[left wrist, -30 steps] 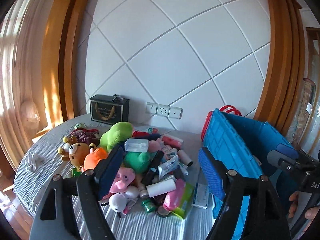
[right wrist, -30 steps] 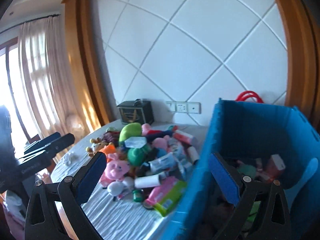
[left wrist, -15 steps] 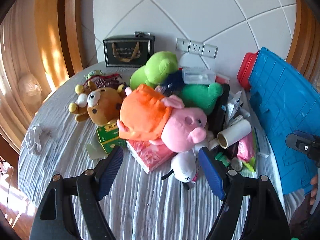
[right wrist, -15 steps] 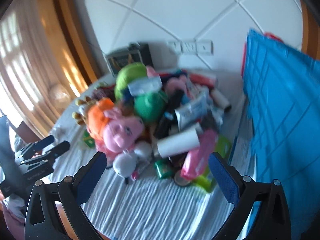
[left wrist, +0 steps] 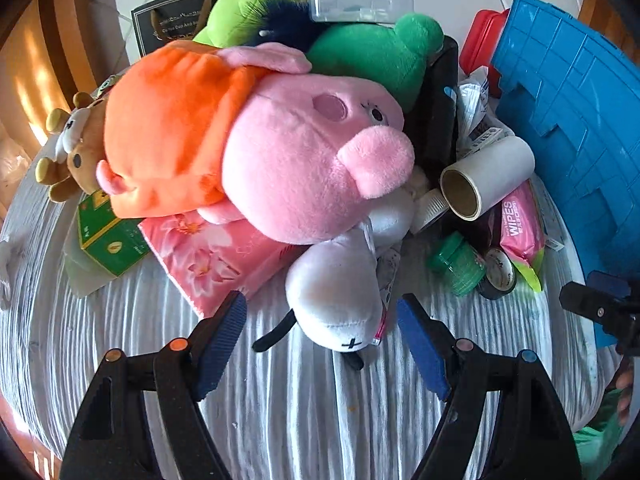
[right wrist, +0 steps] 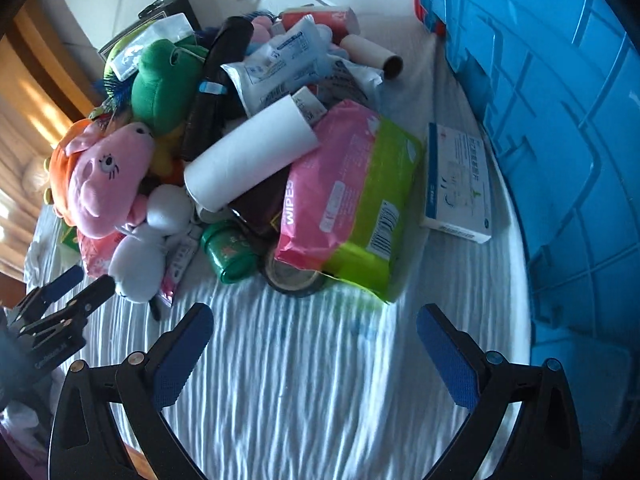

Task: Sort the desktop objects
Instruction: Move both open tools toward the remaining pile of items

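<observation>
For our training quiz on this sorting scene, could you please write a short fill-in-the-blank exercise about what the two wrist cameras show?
1. The pink pig plush wears a garment coloured ____.
2. The word printed on the pink and green pack is ____.
3. The big crate at the right of the pile is coloured ____.
4. The left gripper is open around the ____ plush toy at the pile's near edge.

Missing words: orange; WIPES; blue; white

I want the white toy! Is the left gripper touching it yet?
Apart. In the left wrist view the open left gripper has a blue finger on each side of the white toy, with striped cloth showing between each finger and the toy.
</observation>
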`<state>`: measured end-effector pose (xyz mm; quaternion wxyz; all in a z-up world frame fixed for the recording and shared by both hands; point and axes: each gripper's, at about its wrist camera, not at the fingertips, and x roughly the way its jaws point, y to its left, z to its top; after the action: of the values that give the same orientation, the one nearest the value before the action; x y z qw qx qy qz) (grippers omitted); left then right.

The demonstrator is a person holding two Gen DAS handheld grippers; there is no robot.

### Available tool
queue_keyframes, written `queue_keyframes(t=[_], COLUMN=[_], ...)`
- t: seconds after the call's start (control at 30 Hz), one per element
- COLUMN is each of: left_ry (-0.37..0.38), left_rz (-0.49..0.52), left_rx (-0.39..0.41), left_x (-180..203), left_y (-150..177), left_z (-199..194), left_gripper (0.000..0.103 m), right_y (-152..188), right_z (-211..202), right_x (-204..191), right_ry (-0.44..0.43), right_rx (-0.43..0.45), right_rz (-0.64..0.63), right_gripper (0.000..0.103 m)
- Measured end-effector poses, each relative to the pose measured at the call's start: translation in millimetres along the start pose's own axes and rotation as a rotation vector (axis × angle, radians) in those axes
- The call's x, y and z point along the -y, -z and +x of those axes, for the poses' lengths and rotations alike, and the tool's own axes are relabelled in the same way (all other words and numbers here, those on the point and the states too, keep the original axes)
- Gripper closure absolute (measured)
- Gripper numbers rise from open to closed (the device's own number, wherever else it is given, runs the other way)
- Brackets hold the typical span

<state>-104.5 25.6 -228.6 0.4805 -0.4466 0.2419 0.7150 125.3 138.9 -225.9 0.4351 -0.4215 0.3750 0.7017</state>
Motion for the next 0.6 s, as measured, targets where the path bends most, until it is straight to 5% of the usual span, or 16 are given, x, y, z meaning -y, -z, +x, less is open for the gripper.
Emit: queue_keyframes(t=[0.33,0.43,0.6], left_ry=[-0.005,-0.034,-0.020], left_rz=[0.010,0.014,-0.011], left_rx=[-0.071,-0.076,-0.067], left_x=[22.3,20.2,1.9], left_y=[-22.6,-18.8,5.0], left_z=[56.5,59.6,34.4], left_gripper=[0.026,0.046,0.049], right_y=[-3.8,-6.4,-9.2], right_z=[29.5,35.6,42.2], right_x=[-7.9,-11.2,-27.4], right_ry=[-0.033,-0.027,-0.043], right_rx=[-0.034,-0.043,-0.051], right_rz=[-0.024,-0.035,-0.074], right_gripper=[0.000,0.000,0.002])
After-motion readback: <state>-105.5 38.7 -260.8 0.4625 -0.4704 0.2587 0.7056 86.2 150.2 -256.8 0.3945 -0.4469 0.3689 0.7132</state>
